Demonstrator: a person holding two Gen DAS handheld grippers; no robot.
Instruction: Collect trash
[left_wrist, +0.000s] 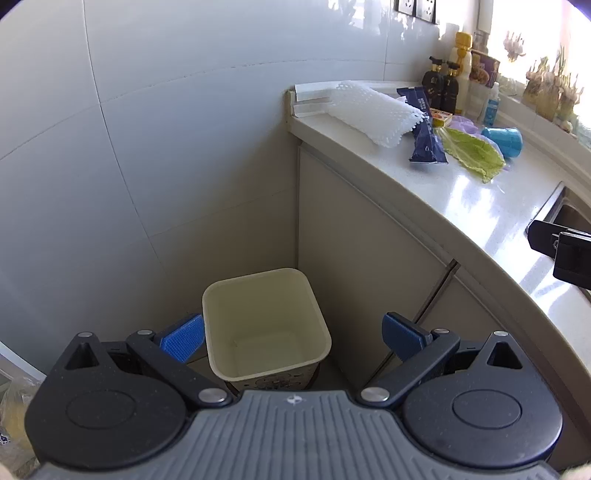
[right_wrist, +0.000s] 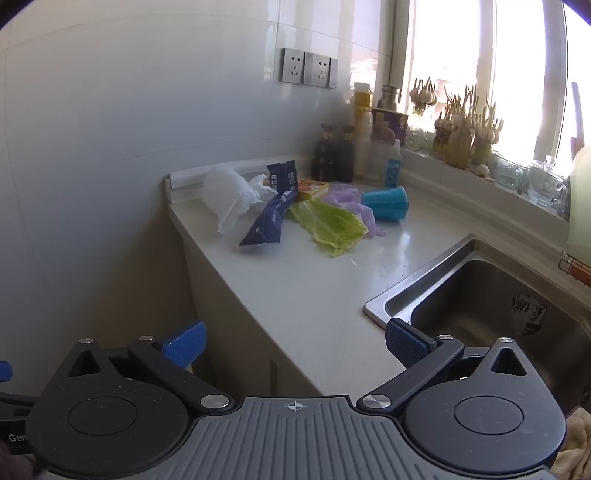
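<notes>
A cream square bin (left_wrist: 266, 325) stands on the floor in the corner beside the cabinet, and I see nothing inside it. My left gripper (left_wrist: 291, 338) hangs open above it, blue pads wide apart and holding nothing. On the white counter (right_wrist: 295, 295) lies a pile of trash: white foam netting (right_wrist: 225, 195), a dark blue wrapper (right_wrist: 269, 218), a green leaf (right_wrist: 328, 225), purple plastic (right_wrist: 354, 206), a blue cup (right_wrist: 386, 201) on its side and a small yellow box (right_wrist: 314, 189). My right gripper (right_wrist: 295, 341) is open over the counter's near end, well short of the pile.
Dark bottles (right_wrist: 334, 153) and other containers stand at the counter's back by the tiled wall. A steel sink (right_wrist: 480, 306) sits to the right. Garlic and glass jars line the window sill (right_wrist: 469, 133). Cabinet doors (left_wrist: 369, 266) run under the counter.
</notes>
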